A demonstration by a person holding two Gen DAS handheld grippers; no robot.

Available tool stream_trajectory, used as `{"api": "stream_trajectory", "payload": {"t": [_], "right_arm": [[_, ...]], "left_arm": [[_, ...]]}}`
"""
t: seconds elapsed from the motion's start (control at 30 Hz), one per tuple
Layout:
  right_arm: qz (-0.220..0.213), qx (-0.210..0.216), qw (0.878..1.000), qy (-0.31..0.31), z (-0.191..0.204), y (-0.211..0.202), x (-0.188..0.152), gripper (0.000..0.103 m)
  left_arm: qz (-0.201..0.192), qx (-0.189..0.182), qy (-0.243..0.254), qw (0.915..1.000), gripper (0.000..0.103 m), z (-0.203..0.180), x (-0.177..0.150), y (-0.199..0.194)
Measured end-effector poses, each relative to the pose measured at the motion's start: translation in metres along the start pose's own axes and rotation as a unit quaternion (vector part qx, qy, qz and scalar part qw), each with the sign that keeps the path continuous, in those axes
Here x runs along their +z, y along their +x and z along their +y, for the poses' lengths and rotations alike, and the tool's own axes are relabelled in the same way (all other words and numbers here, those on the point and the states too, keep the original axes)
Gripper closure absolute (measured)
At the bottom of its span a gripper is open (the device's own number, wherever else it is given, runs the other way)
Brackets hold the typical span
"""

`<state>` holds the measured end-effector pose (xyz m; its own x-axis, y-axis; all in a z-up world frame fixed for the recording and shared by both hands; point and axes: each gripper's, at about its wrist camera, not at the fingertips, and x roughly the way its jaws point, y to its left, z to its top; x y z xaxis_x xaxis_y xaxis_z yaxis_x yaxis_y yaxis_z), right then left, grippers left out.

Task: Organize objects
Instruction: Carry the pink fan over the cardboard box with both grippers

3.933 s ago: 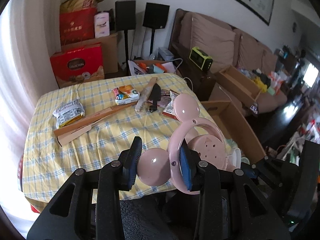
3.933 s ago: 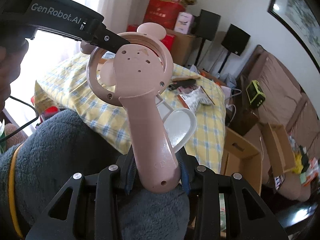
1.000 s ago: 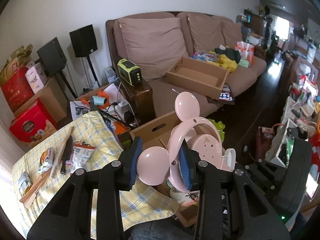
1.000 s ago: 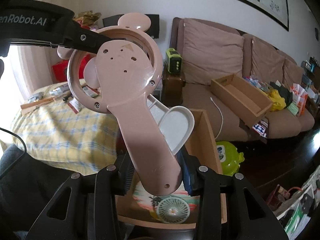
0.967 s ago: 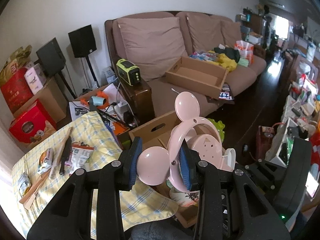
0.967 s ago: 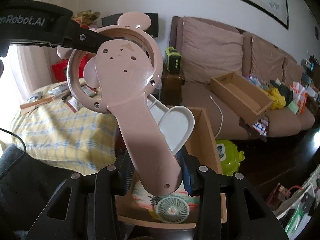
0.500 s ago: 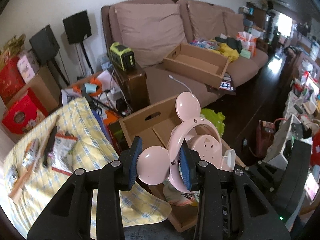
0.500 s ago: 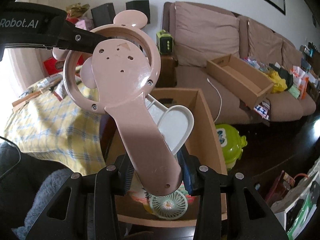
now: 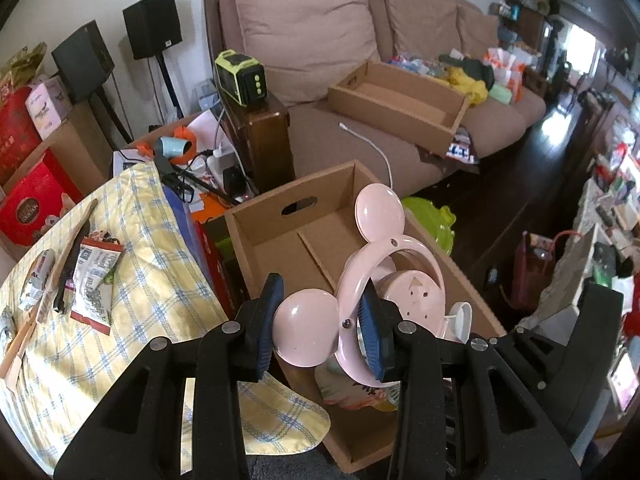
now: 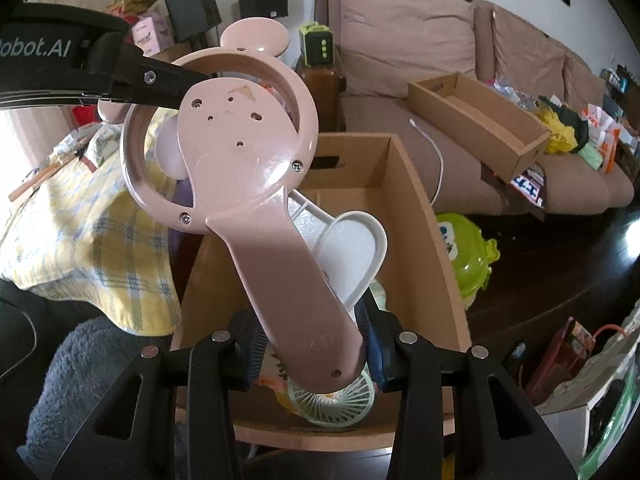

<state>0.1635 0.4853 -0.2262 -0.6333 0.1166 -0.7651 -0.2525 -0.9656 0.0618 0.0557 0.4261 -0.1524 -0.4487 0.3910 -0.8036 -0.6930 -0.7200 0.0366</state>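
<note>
Above the open brown cardboard box (image 10: 416, 216), both grippers clamp the pink mouse-eared plastic fan (image 10: 244, 152): right gripper (image 10: 312, 346) on its handle, left gripper (image 9: 320, 320) on an ear, handle slanting boxward.

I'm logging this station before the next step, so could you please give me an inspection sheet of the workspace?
Surface: table under a yellow checked cloth.
Job's things: pink fan held over an open cardboard box.
Clutter: snack packets on the cloth; small green fan in the box.
Grippers: left hand-held gripper shut on the fan's ear; right hand-held gripper shut on its handle.
Cables: white cable on the sofa.
Surroundings: speakers, second box.
</note>
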Motion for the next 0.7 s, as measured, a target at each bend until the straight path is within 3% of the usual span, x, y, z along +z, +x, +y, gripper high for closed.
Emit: {"api": "stream_trajectory", "payload": {"t": [0.17, 0.7], "right_arm": [[0.017, 0.007, 1.0, 0.012, -0.008, 0.013, -0.006, 0.062], [0.072, 0.007, 0.997, 0.014, -0.024, 0.048, -0.017, 0.062]], "left_arm": [[0.016, 0.007, 0.03, 0.9994, 0.07, -0.011, -0.004, 0.014], [0.051, 0.011, 0.034, 0.998, 0.069, -0.023, -0.02, 0.045]]}}
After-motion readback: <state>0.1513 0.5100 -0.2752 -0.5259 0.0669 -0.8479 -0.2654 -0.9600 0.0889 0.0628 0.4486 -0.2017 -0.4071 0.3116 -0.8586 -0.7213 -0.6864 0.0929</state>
